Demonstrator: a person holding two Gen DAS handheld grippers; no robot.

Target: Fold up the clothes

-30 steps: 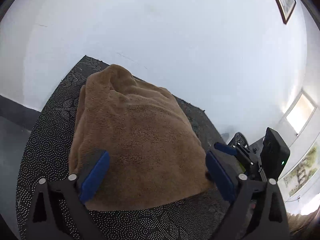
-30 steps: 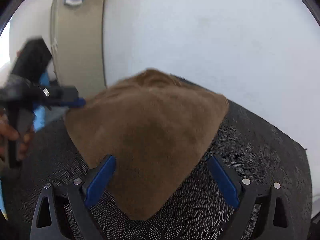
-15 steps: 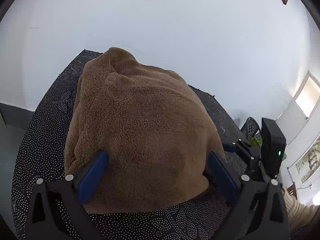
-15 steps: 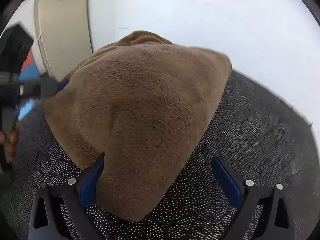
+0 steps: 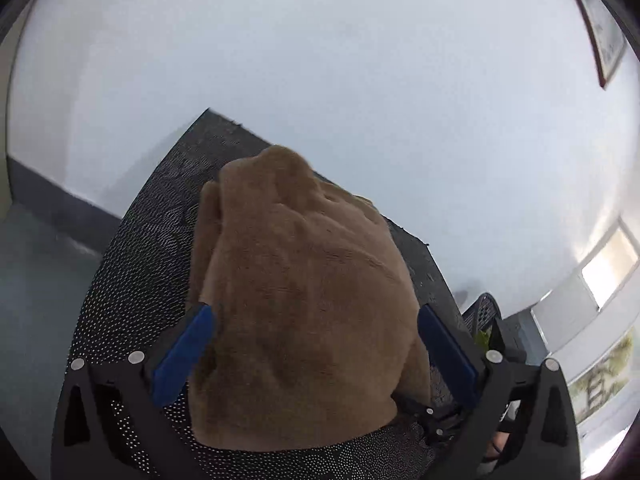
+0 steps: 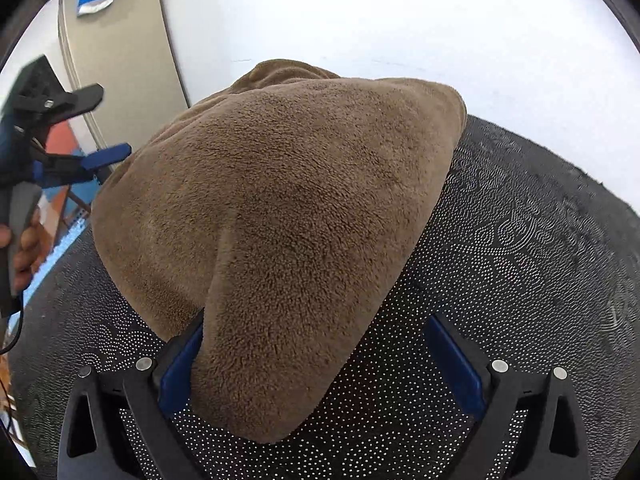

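Two claws, both spread, around one brown fleece garment on a dark dotted counter.

Left wrist view: the left claw (image 5: 312, 354) stands wide apart with the fleece garment (image 5: 304, 300) bulking between its blue fingers (image 5: 180, 354), the long axis running away toward the wall (image 5: 320, 60); nothing is pinched. Right wrist view: the right claw (image 6: 320, 364) is also spread, a pointed corner of the garment (image 6: 280, 220) lying toward its left finger and possibly touching it, the counter (image 6: 520, 260) bare to the right. I judge the right claw nearer a graspable corner.
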